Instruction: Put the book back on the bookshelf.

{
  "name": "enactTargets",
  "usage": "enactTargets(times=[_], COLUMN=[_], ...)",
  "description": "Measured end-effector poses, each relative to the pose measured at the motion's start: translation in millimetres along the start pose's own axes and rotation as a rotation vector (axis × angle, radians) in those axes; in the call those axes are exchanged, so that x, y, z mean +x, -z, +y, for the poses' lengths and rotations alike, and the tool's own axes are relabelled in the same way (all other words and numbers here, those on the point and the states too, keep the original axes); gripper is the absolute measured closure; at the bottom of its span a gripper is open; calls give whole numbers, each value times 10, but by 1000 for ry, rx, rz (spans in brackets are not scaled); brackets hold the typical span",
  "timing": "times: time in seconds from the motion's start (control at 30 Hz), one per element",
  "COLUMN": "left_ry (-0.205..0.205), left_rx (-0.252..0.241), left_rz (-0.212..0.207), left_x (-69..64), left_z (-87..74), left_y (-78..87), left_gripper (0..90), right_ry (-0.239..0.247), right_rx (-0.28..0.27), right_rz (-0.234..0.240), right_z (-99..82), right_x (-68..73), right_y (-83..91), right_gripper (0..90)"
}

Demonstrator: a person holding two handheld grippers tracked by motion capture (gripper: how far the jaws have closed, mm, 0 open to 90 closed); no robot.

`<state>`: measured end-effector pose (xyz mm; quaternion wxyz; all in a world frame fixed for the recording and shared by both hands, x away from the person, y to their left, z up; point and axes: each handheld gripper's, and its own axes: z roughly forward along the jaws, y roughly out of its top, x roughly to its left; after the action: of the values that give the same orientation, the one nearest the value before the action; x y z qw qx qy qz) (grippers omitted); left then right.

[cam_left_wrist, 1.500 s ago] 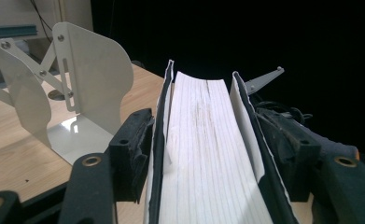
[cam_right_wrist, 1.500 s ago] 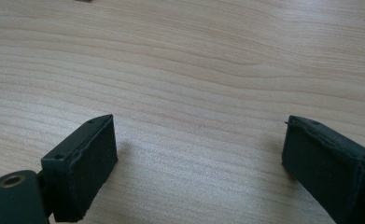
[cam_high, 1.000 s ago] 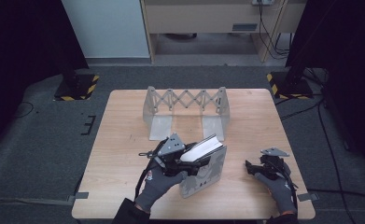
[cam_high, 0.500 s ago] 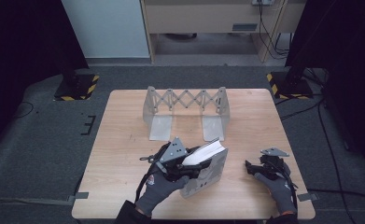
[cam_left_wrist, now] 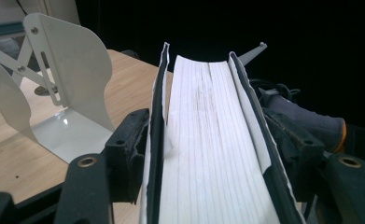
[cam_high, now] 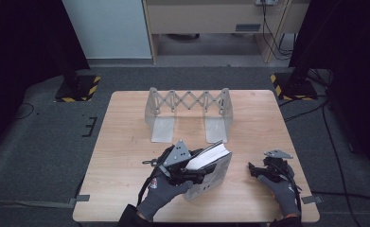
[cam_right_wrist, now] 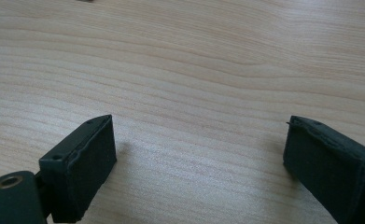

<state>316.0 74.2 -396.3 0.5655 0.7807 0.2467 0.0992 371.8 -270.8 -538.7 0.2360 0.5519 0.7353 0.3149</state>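
A thick book (cam_high: pixel 214 161) with grey covers stands tilted on the table's near half, its white page edges (cam_left_wrist: pixel 203 140) turned up. My left gripper (cam_high: pixel 192 166) is shut on the book across its thickness, one pad against each cover. Its jaws have just been opening a little, with the book still between them. My right gripper (cam_high: pixel 254 171) rests low at the near right of the wooden table (cam_high: pixel 126 142), apart from the book. Its two pads (cam_right_wrist: pixel 84 163) stand wide open over bare wood with nothing between them.
An expandable metal book rack (cam_high: pixel 187 111) with two upright end plates and a scissor lattice stands at the middle back of the table. One of its end plates (cam_left_wrist: pixel 63 79) rises just left of the book. Dark floor surrounds the table.
The left hand and the book have shifted slightly toward the near edge, and the book leans a bit lower. The right gripper has stayed where it was.
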Motion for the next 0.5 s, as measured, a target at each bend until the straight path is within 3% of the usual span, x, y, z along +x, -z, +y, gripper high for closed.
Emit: enactTargets(times=[0.13, 0.23, 0.5], left_ry=[-2, -6, -15], left_rx=[21, 18, 16], left_rz=[-11, 19, 45], left_x=[1, -7, -20], left_z=[10, 12, 18], left_y=[-1, 4, 8], left_gripper=[382, 446, 495], right_ry=[1, 3, 0], right_rx=[0, 0, 1], right_rz=[-1, -2, -1], right_z=[0, 0, 1], right_x=[0, 0, 0], right_y=[0, 0, 0], right_gripper=[95, 95, 94])
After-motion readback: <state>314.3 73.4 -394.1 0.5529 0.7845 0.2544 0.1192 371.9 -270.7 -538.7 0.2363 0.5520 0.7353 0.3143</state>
